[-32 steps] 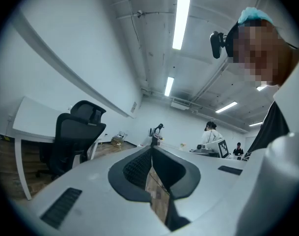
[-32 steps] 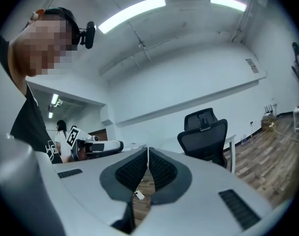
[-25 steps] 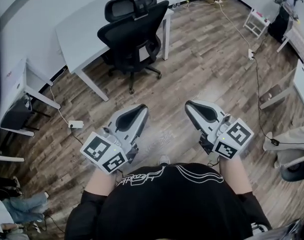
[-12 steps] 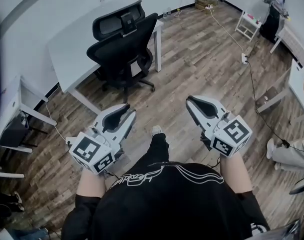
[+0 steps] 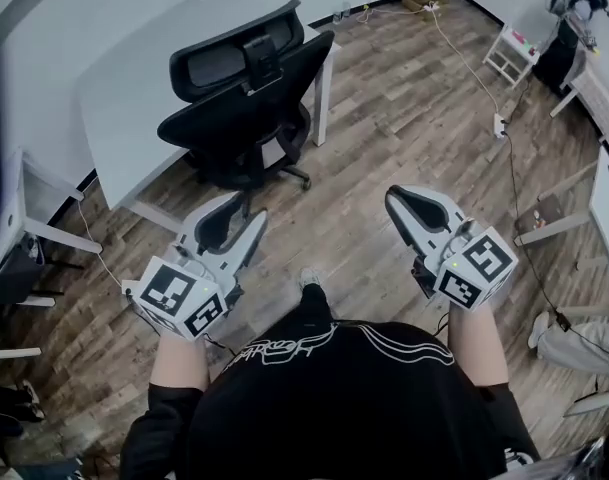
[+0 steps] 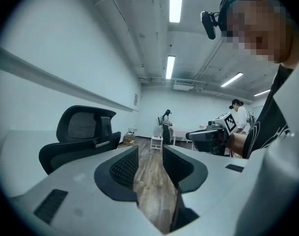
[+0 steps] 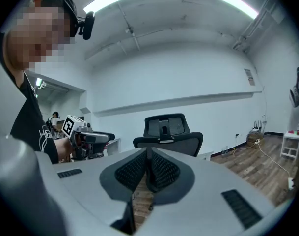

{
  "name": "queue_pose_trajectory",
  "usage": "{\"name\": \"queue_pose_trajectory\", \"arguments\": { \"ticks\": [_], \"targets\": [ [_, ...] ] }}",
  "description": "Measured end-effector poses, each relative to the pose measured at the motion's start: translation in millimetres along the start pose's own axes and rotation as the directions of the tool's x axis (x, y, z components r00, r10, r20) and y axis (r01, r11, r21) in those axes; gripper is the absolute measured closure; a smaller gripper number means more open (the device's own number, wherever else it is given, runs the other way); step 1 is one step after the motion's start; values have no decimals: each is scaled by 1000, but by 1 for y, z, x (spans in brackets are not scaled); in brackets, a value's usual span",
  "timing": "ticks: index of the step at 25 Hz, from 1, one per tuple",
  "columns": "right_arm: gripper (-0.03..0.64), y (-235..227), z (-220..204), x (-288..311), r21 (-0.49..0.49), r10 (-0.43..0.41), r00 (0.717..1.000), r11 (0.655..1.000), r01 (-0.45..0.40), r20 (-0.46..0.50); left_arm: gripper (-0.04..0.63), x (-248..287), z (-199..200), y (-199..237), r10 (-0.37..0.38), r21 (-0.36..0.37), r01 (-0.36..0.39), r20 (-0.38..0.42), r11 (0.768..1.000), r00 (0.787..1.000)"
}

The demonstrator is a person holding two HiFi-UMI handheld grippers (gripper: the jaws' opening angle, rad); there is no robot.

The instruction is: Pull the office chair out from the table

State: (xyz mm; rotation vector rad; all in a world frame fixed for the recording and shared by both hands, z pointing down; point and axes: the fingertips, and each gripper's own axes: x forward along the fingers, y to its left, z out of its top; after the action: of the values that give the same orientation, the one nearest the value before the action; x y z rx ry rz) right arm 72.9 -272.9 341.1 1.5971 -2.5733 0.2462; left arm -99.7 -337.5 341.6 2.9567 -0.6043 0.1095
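Head view: the office chair (image 5: 246, 98) is standing tucked against the near edge of the white table (image 5: 104, 98), backrest turned toward the person, well apart from both grippers.
Left gripper view: the left gripper (image 6: 150, 154) is holding its jaws partway apart, having just been opening; only floor is showing between them, and nothing is held.
Right gripper view: the right gripper (image 7: 148, 162) is keeping its jaws pressed together, empty, with the chair straight ahead.
Change: the chair is sitting larger and nearer than a second ago; the person is stepping toward it, and both grippers are travelling along.
Bearing on task: the approach is under way and no pull has begun; the left claw seems to be readying for the backrest.
Edges: a table leg (image 5: 322, 88) is standing just beside the chair's right side, and another is slanting down at its left.
Open room: bare wood floor (image 5: 384, 158) is lying between person and chair, enough to roll the chair back.
Floor clutter: a cable (image 5: 96, 251) is trailing near the left leg, and another cord (image 5: 511, 168) is running well off to the right.
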Motion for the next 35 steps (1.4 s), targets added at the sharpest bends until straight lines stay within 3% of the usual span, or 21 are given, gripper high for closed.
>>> {"name": "queue_pose_trajectory", "arguments": {
  "ticks": [4,8,12,16,21,23,25,29,32,35],
  "targets": [
    [578,-46,-2,62,-6,6,996,1000,-6,-85,437,32,-1,67,82,64,-80,-38,995,996],
    [577,-95,22,121,-37,-28,997,999,25,-71,437,43,17,133,174,119,-172,-7,978,985],
    [553,-133,28,162,-88,-18,995,996,9,-100,433,44,19,187,277,204,-265,-33,942,960],
    [486,-169,28,191,-161,-19,987,987,-8,-161,403,36,16,234,350,235,-325,-73,916,934],
    [387,-178,21,222,-186,102,954,970,-158,-283,403,36,1,267,414,342,-336,-190,878,890],
    [374,-184,26,234,-256,96,949,950,-178,-301,403,39,-2,268,410,385,-302,-236,872,881],
    [374,-191,25,248,-370,75,934,905,-211,-348,403,41,-10,269,410,448,-252,-302,858,861],
    [374,-203,8,276,-554,65,873,750,-363,-484,403,49,-34,274,441,558,-153,-429,816,788],
    [374,-225,8,299,-666,11,863,630,-399,-506,403,55,-40,280,466,599,-107,-486,794,739],
    [374,-253,9,319,-737,-42,854,528,-423,-519,403,62,-47,285,490,610,-95,-522,786,698]
  ]
}}
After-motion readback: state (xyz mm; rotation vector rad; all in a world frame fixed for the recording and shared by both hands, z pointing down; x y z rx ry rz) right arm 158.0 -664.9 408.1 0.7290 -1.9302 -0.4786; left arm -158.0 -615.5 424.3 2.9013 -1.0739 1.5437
